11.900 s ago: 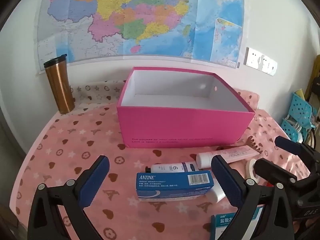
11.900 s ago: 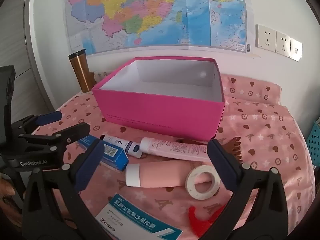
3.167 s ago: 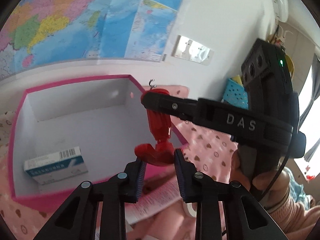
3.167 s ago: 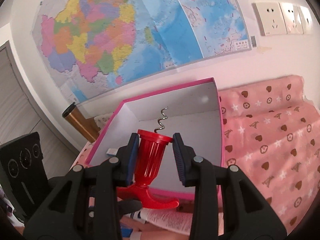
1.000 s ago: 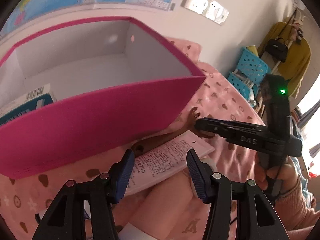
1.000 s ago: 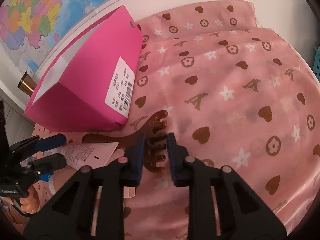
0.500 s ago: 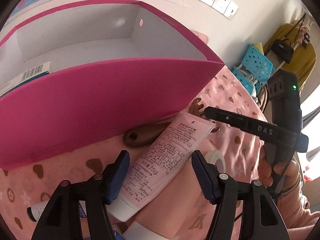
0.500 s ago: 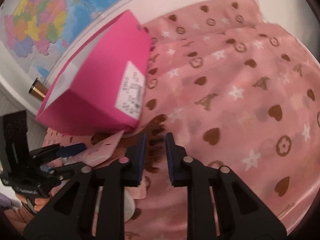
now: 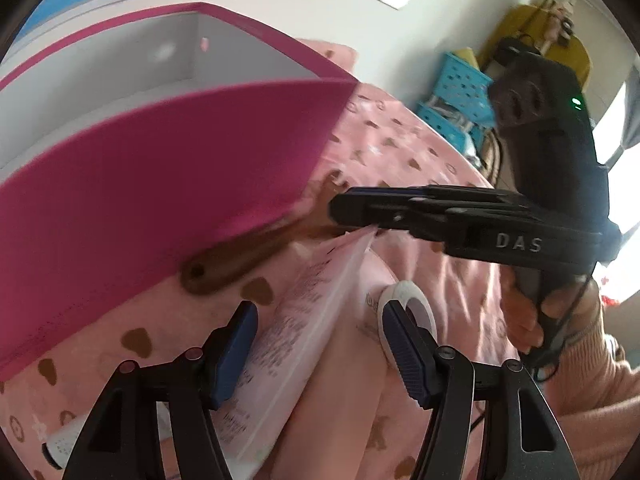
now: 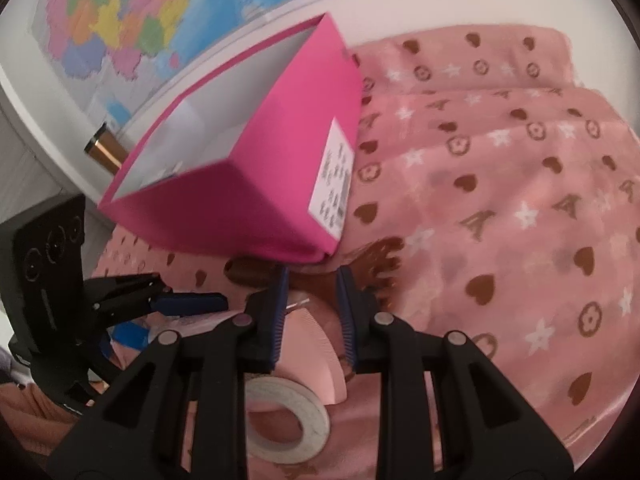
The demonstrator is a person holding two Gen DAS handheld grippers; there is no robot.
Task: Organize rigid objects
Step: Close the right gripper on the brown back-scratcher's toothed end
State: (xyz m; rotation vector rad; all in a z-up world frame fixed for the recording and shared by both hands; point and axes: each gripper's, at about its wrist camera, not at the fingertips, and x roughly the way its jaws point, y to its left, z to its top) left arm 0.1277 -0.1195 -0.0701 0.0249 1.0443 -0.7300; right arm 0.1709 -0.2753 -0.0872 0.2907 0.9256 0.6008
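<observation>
A pink box (image 9: 168,168) stands on the pink cloth; it also shows in the right wrist view (image 10: 256,184). A brown wooden comb (image 9: 240,260) lies against its front corner. My right gripper (image 10: 312,280) sits partly open with its fingers astride the comb's middle (image 10: 376,260); I cannot tell whether the pads touch it. My left gripper (image 9: 316,336) is open with its fingers on either side of a white-pink tube (image 9: 296,320), not closed on it. A tape roll (image 10: 288,408) and a peach tube (image 10: 312,344) lie beside them.
A copper tumbler (image 10: 106,148) stands behind the box by the wall, under a map. A blue basket (image 9: 456,100) sits off the table's right side. A blue item (image 10: 128,334) lies under the left gripper.
My right gripper has moved in over the comb's neck near the box corner. My left gripper has moved closer over the white-pink tube and stays open.
</observation>
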